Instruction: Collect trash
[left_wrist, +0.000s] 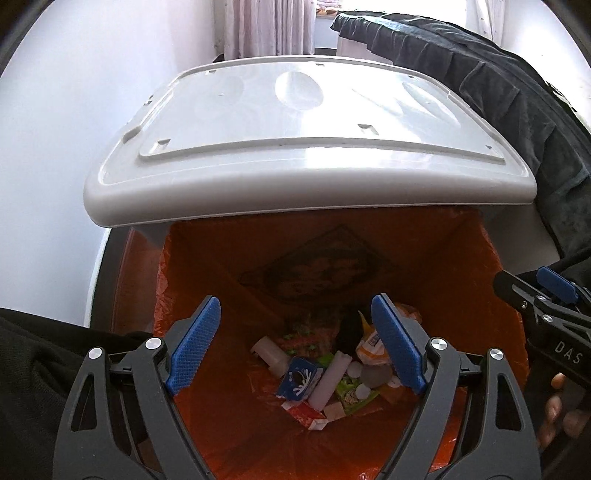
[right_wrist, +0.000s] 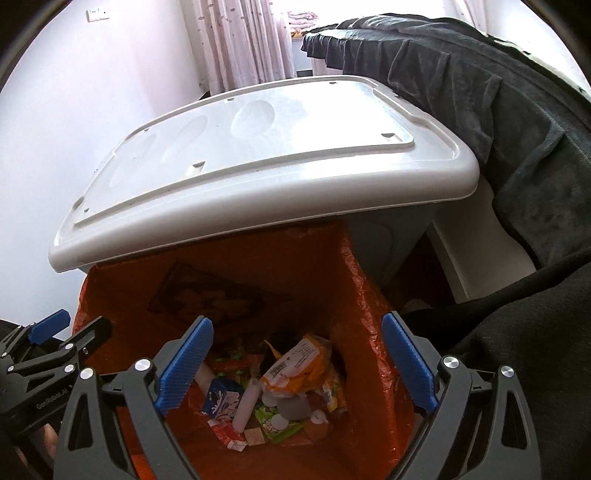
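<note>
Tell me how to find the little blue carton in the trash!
Look under the raised grey lid into the bin lined with an orange bag. At the bottom lies a heap of trash. The blue carton sits beside a white tube; it alone is blue with a white splash.

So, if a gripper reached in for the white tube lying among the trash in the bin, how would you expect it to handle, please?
The white tube looks rigid and smooth, so the pads may slip on it. Being round, it could roll off the blue carton beside it. It is probably light.
</note>
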